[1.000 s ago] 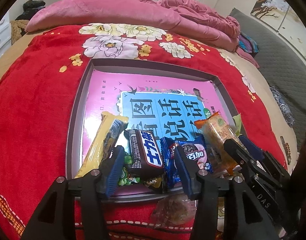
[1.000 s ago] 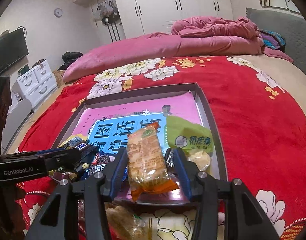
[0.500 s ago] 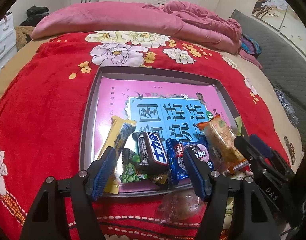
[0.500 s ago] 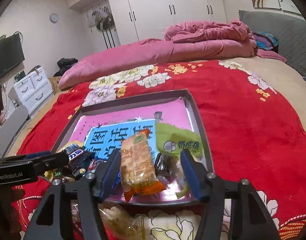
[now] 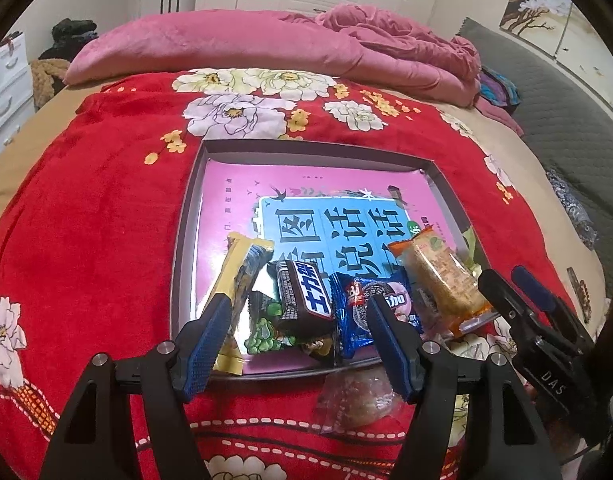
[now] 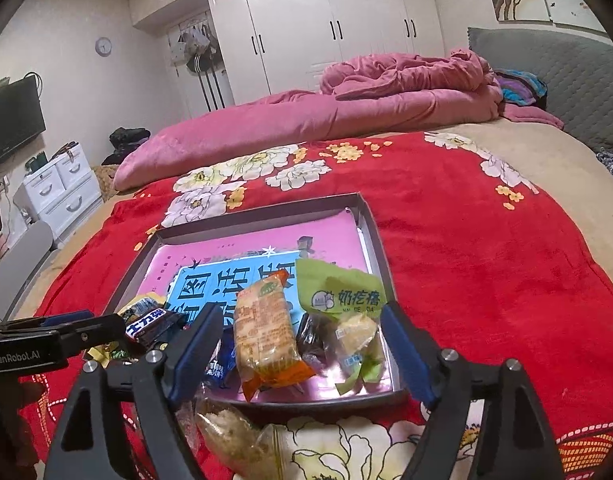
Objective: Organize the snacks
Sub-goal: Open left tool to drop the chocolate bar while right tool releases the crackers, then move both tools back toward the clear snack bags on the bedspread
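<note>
A grey shallow box (image 5: 306,148) (image 6: 370,216) with a pink and blue printed bottom lies on the red flowered blanket. Along its near edge lie a yellow bar (image 5: 240,276), a black chocolate bar (image 5: 302,294) (image 6: 146,322), a green packet (image 5: 266,330), a blue cookie packet (image 5: 354,308), an orange cracker packet (image 5: 442,280) (image 6: 266,332) and a green packet (image 6: 338,294). My left gripper (image 5: 298,342) (image 6: 78,332) is open and empty above the near edge. My right gripper (image 6: 302,354) (image 5: 514,292) is open and empty too. A clear snack bag (image 5: 354,400) (image 6: 234,436) lies outside the box.
A pink duvet (image 5: 266,44) is piled at the far side of the bed. A grey headboard (image 6: 546,80) stands at the right. White drawers (image 6: 62,188) and a TV (image 6: 10,120) stand at the left, wardrobes (image 6: 326,28) at the back.
Both grippers have opened wider and pulled back and up from the snacks. The black chocolate bar and the orange cracker packet now lie free in the box.
</note>
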### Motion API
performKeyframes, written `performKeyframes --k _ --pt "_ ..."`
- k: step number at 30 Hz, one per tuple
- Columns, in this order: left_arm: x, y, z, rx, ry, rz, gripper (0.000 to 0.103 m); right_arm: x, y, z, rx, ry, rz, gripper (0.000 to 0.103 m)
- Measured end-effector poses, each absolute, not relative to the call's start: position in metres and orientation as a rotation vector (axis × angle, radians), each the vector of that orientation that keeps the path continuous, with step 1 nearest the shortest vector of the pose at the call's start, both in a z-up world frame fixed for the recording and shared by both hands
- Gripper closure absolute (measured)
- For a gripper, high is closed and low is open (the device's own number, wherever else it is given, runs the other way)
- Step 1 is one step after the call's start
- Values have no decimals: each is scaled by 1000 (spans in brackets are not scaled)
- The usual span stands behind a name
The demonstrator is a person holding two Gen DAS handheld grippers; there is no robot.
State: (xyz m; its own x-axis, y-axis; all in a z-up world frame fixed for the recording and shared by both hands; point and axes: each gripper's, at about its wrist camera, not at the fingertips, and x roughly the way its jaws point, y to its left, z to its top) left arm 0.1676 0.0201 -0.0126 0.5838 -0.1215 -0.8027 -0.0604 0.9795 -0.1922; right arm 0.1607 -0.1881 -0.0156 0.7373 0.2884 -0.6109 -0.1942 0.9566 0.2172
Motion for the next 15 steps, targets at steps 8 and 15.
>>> performKeyframes --k 8,15 --pt "159 16 -8 -198 948 -42 31 151 -190 -9 145 693 275 18" --pt "153 14 -9 -195 961 -42 24 143 -190 -8 154 702 278 17"
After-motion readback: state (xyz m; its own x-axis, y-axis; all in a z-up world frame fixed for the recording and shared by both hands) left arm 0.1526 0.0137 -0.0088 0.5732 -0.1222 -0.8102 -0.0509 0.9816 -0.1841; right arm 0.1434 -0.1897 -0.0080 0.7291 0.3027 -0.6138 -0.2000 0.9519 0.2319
